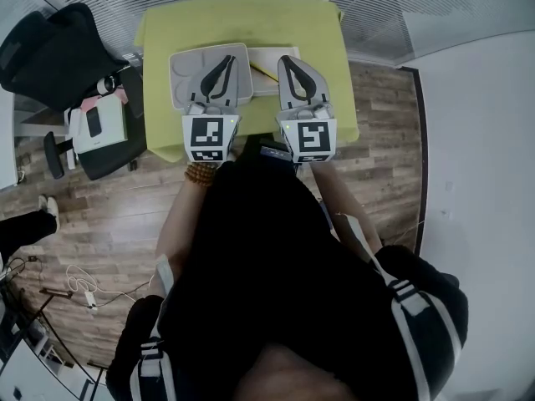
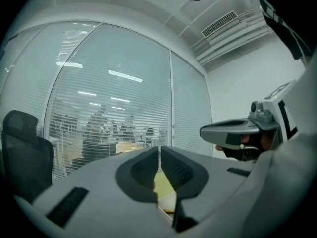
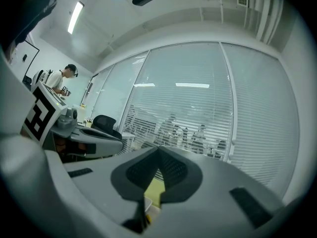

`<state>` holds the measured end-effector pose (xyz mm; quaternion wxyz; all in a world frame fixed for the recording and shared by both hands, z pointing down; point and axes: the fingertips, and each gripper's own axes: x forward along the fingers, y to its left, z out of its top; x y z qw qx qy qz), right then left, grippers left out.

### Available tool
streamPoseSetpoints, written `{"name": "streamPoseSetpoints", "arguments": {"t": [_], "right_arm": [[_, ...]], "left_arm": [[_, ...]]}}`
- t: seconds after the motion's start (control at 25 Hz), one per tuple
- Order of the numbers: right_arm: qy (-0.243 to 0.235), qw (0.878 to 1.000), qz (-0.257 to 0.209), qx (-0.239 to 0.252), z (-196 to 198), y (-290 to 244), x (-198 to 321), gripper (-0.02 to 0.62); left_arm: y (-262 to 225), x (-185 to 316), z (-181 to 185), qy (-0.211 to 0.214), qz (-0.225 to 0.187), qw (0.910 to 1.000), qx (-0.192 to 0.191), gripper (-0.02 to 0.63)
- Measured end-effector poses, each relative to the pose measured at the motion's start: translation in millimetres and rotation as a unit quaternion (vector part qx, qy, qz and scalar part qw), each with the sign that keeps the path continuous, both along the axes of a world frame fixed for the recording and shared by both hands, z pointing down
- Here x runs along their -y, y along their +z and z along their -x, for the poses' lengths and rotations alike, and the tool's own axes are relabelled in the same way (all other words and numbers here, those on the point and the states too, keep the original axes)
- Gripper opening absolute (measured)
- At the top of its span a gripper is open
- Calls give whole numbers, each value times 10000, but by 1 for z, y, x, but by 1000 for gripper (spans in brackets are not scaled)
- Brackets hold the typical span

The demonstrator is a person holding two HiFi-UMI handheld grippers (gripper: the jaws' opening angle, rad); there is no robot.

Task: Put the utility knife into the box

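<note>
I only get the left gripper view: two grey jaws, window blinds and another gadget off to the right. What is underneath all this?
Observer: A green table, in the head view; both grippers hang over its near edge.
Operator: Anything on it?
Observer: A grey tray, partly hidden by the left gripper, and beside it a white flat thing with a thin yellow item on it.
Operator: Is that gadget holding something?
Observer: No. It is the right gripper; its own view shows the jaws shut on nothing.

Matt green table (image 1: 242,23), seemingly cloth; wood-look floor (image 1: 109,215)
</note>
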<state>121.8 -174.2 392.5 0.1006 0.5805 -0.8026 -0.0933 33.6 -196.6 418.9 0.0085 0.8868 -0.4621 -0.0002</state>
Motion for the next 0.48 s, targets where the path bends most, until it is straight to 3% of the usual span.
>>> {"name": "streamPoseSetpoints", "arguments": {"t": [0.48], "right_arm": [[18, 10000, 67, -31, -6, 5, 6, 0]], "left_arm": [[0, 3, 1, -19, 18, 10000, 1, 25]]}}
